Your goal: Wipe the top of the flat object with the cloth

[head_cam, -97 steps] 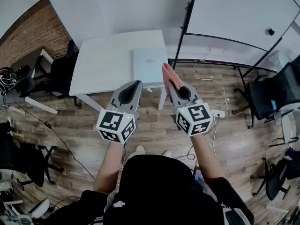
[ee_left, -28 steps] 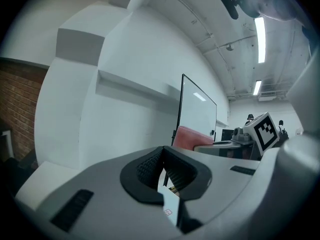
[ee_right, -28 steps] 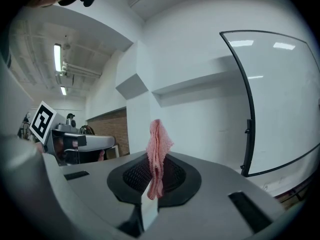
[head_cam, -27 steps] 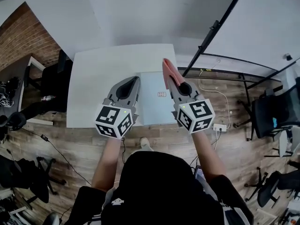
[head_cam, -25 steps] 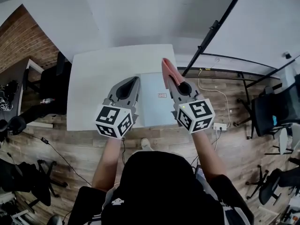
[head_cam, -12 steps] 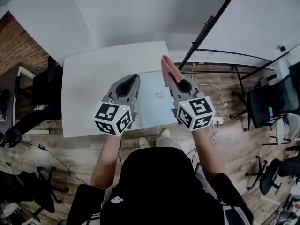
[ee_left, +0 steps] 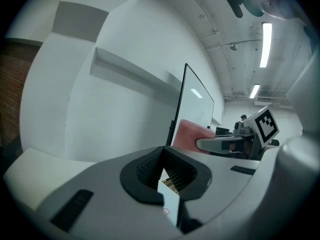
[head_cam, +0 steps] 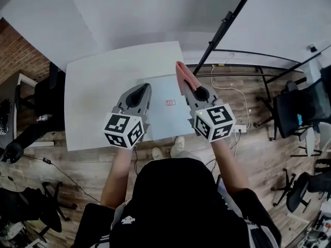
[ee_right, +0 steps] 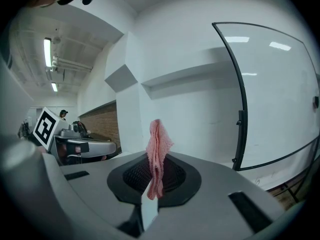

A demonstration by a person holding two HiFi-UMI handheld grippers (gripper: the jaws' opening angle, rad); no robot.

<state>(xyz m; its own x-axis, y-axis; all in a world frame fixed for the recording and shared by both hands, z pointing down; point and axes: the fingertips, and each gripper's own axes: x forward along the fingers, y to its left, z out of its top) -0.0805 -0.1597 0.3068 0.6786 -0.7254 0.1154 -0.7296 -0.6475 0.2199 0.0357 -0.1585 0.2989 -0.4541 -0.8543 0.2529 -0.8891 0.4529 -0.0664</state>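
The flat object [head_cam: 166, 110], a pale panel with a small red label, lies on the right part of the white table [head_cam: 98, 94]. My left gripper [head_cam: 146, 86] hovers over the panel's left edge, shut and with nothing in it. My right gripper [head_cam: 182, 76] hovers over the panel's right edge, shut on a pink cloth [head_cam: 182, 74] that sticks out past its tips. In the right gripper view the cloth [ee_right: 157, 151] stands up from the closed jaws [ee_right: 156, 178]. The left gripper view shows its jaws [ee_left: 163, 160] together, a strip of the panel [ee_left: 170, 205] below, and the cloth [ee_left: 192, 134] off to the right.
A whiteboard on a black frame [head_cam: 226, 20] stands just right of the table. Office chairs [head_cam: 300, 110] are at the far right and a dark chair [head_cam: 51, 89] at the table's left. A power strip [head_cam: 240, 129] and cable lie on the wooden floor. A white wall is behind the table.
The person has stepped up to the table, which now sits closer under both grippers. Both grippers have sunk a little toward the panel. Neither grip has changed.
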